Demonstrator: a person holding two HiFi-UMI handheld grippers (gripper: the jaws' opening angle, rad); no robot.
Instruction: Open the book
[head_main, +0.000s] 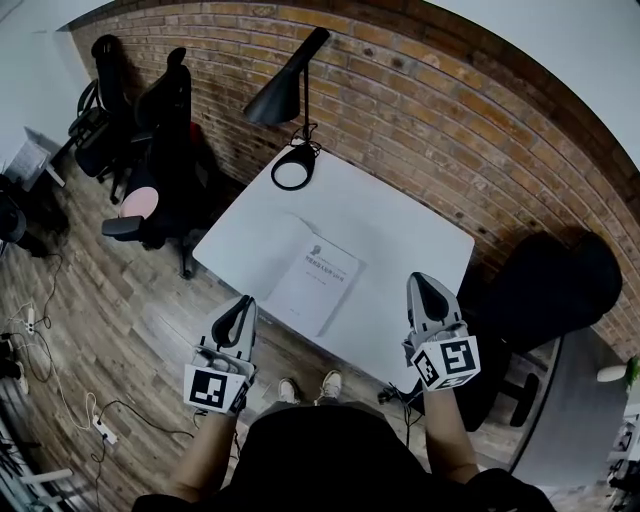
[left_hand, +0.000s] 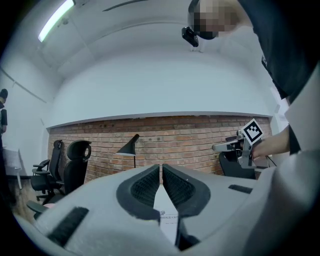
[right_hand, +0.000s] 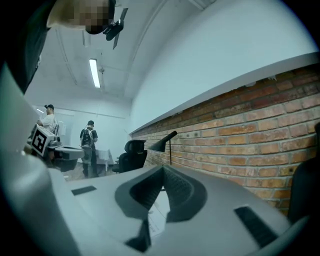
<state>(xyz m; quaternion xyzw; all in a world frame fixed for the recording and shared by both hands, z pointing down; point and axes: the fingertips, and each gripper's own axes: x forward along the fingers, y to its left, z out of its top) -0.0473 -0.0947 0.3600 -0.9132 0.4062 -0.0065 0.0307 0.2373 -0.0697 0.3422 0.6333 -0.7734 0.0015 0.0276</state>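
Observation:
A white book (head_main: 316, 283) lies closed on the white table (head_main: 400, 235), near its front edge, cover up with a small print block. A slice of the book (left_hand: 169, 219) shows past the jaws in the left gripper view, and the book (right_hand: 156, 211) shows likewise in the right gripper view. My left gripper (head_main: 243, 306) hangs off the table's front left, jaws together, holding nothing. My right gripper (head_main: 419, 283) floats above the table's front right edge, to the right of the book, jaws together and empty. Both point level toward the brick wall.
A black desk lamp (head_main: 291, 95) stands at the table's far corner, its round base (head_main: 293, 168) on the tabletop. Black office chairs (head_main: 150, 130) stand to the left, another dark chair (head_main: 545, 300) to the right. Cables (head_main: 60, 390) trail on the wooden floor. Two people (right_hand: 90, 145) stand far off.

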